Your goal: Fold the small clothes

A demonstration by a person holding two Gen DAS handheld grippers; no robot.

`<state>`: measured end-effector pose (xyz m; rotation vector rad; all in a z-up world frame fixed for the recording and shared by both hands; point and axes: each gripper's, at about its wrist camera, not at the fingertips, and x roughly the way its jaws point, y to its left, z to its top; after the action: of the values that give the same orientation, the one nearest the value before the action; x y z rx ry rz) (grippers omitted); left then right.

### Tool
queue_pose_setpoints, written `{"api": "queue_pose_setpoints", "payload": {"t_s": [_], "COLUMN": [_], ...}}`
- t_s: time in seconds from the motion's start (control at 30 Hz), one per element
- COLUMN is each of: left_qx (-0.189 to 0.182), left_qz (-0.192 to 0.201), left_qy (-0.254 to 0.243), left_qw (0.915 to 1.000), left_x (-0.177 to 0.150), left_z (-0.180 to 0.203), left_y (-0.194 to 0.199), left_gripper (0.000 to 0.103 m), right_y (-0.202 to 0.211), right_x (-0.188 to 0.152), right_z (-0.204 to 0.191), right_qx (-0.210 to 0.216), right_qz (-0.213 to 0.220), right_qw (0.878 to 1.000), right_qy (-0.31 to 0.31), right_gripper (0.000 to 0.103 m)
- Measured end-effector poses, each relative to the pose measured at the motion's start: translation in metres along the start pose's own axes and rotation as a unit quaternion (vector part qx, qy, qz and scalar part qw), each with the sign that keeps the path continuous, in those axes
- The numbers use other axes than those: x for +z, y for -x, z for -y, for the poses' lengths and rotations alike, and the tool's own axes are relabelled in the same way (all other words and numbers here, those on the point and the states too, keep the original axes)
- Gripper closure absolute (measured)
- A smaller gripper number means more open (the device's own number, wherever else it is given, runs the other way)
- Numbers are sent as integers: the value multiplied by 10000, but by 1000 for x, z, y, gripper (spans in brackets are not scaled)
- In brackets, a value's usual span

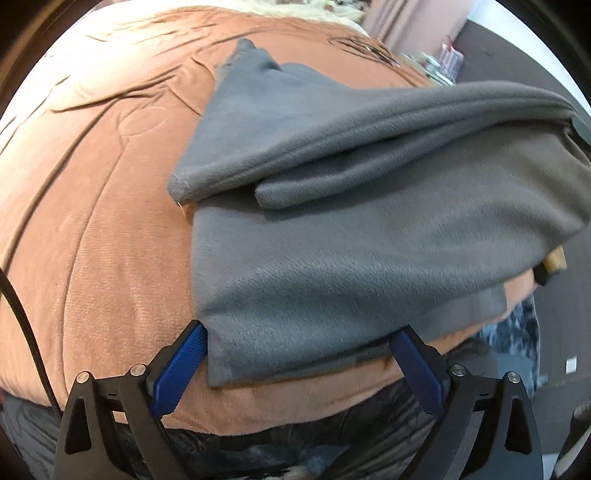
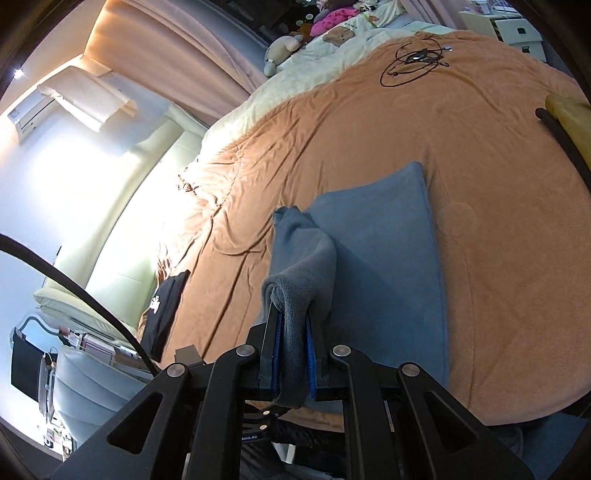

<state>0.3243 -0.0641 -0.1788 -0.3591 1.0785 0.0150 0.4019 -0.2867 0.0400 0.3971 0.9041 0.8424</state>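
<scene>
A grey fleece cloth [image 1: 332, 236] lies partly folded on the orange blanket [image 1: 103, 229] of a bed. My left gripper [image 1: 299, 336] is open, its blue fingers [image 1: 177, 369] wide apart on either side of the cloth's near corner. In the right wrist view the same cloth [image 2: 384, 266] lies on the blanket [image 2: 498, 221]. My right gripper [image 2: 291, 328] is shut on a bunched edge of the cloth and holds it lifted, so a fold hangs across the rest.
A black coiled cable [image 2: 413, 62] lies on the blanket farther up. A black garment [image 2: 164, 314] lies at the bed's left edge. Pillows and soft toys [image 2: 332, 22] sit at the head. A yellow object [image 2: 572, 122] is at the right.
</scene>
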Motion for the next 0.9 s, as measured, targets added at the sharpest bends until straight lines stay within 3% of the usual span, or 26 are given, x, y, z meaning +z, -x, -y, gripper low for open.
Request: {"api": "queue_pose_setpoints", "payload": {"t_s": [0.23, 0.37, 0.5, 0.73, 0.9], "left_qx": [294, 415, 393, 251, 198], "left_qz": [445, 652, 830, 797, 727], "left_qy": [449, 599, 707, 593, 527], "left_qw": [9976, 9952, 9933, 9947, 9958], "left_x": [2, -1, -5, -13, -20], "left_z": [-28, -51, -75, -90, -92], "left_y": [17, 35, 52, 55, 49], "left_gripper": [11, 23, 29, 48, 60], "right_y": [1, 1, 1, -5, -17], "right_x": [1, 0, -6, -26, -47], "right_z": [1, 3, 8, 27, 66], "right_qx": [-34, -68, -34, -151, -412], "right_qz": [25, 5, -26, -103, -191], "right_qw": [10000, 10000, 9999, 9992, 9963], "right_qy": [-9, -44, -135, -359, -728], "right_gripper": [95, 95, 95, 96, 96]}}
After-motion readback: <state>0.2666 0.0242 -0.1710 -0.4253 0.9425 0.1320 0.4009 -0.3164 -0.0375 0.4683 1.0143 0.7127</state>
